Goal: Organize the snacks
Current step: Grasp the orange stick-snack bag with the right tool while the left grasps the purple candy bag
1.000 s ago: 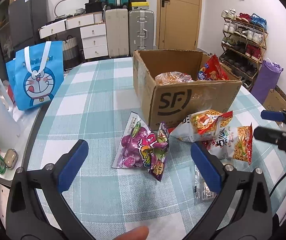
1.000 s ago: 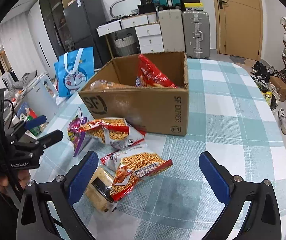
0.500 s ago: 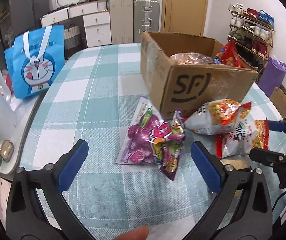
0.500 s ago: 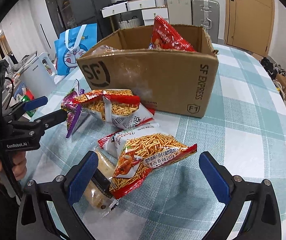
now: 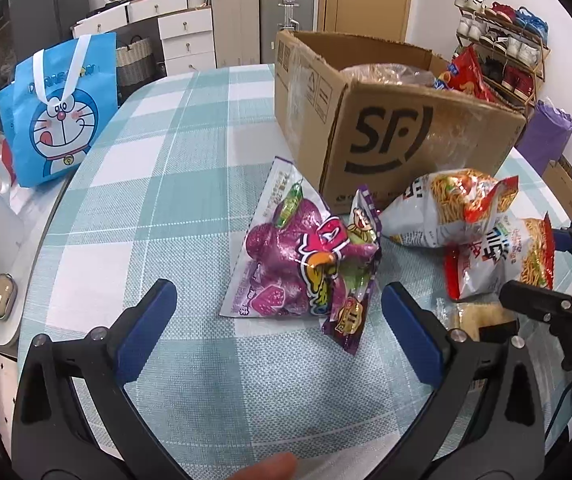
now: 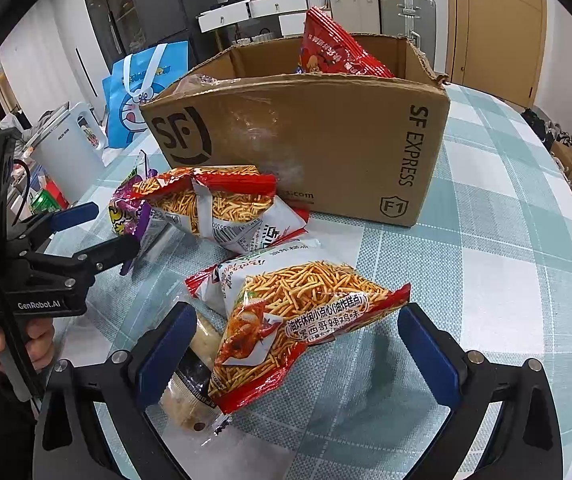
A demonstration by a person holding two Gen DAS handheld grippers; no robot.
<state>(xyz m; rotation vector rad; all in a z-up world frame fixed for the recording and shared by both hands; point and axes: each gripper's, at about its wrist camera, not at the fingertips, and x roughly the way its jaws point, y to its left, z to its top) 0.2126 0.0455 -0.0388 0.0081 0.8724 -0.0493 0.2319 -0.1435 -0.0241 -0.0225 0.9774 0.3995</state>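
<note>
1. Left gripper [image 5: 274, 320] spread wide, nothing in it; purple candy bag [image 5: 301, 264] lies flat just ahead, btwn the fingers' line.
2. Right gripper [image 6: 293, 344] also wide, empty; noodle-snack bag [image 6: 301, 312] sits btwn its fingers.
3. SF cardboard box [image 6: 305, 140] behind, red chip bag [image 6: 333, 52] poking out.

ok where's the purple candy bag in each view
Left wrist: purple candy bag sits centre, between the open fingers, in front of the cardboard box.
Right wrist: only its edge shows at left, behind a noodle snack bag.
Shared landmark: the box's SF logo.
</note>
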